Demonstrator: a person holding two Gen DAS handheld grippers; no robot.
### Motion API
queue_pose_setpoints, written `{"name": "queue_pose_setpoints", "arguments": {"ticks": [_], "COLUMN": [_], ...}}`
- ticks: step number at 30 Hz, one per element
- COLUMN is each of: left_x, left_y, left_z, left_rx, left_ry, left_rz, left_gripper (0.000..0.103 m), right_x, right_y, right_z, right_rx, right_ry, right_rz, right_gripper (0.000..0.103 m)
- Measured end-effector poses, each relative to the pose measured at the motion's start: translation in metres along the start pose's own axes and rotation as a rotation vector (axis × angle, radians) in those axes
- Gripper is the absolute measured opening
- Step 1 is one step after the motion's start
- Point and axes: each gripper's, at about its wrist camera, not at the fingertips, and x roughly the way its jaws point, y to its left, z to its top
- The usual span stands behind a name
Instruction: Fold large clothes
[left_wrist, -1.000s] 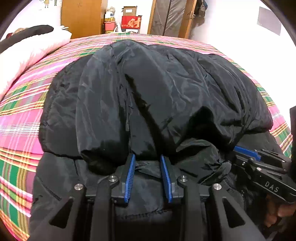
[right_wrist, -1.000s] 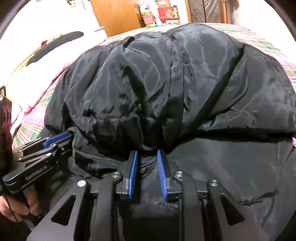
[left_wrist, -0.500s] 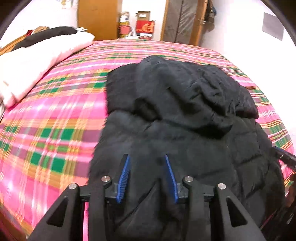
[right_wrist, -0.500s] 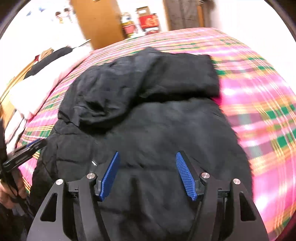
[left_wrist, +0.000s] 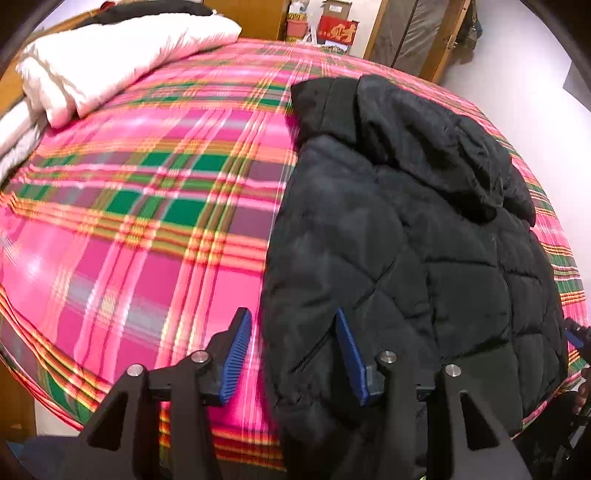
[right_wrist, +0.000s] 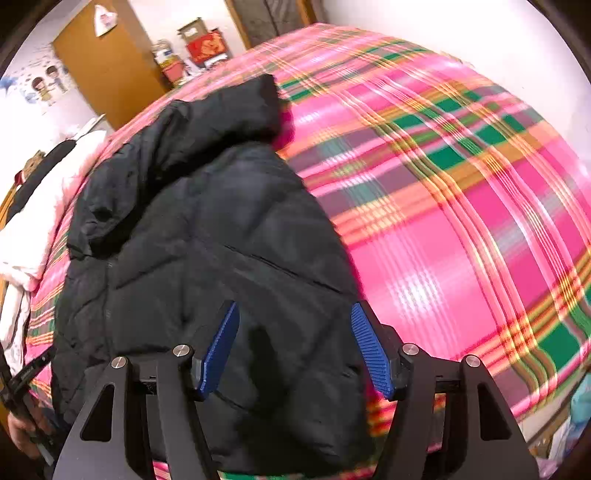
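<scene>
A black quilted puffer jacket (left_wrist: 424, 236) lies on the pink plaid bed, its far part folded back over itself. It also shows in the right wrist view (right_wrist: 207, 236). My left gripper (left_wrist: 293, 354) is open and empty above the jacket's left edge near the bed's front; its left finger is over the bedspread, its right finger over the jacket. My right gripper (right_wrist: 295, 347) is open and empty above the jacket's right edge.
The pink and green plaid bedspread (left_wrist: 147, 206) covers the bed. White bedding (left_wrist: 103, 55) with a dark item lies at the far left. A wooden door (right_wrist: 103, 62), boxes (left_wrist: 338, 22) and a wall stand beyond the bed. The bed's front edge is close below both grippers.
Both grippers let go of the jacket fold, opened wide and pulled back toward the near edge, swinging outward to the jacket's two sides. The folded part now lies flat.
</scene>
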Motion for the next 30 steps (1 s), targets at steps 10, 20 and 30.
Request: {"name": "queue_pose_setpoints", "arguments": {"ticks": [10, 20, 30], "left_x": [0.008, 0.011, -0.082], "left_y": [-0.001, -0.026, -0.015], "left_z": [-0.024, -0.034, -0.011], "left_rx": [-0.052, 0.030, 0.000], "left_ry": [0.071, 0.116, -0.067], "left_rz": [-0.081, -0.065, -0.175], "left_gripper": [0.060, 0.044, 0.015], "right_x": [0.019, 0.020, -0.063], "right_y": [0.002, -0.001, 0.003], "right_z": [-0.022, -0.025, -0.027], "right_rx": [0.033, 0.047, -0.011], "right_ry": [0.129, 0.186, 0.065], "right_rz": [0.050, 0.088, 0.238], "right_gripper": [0.066, 0.024, 0.012]}}
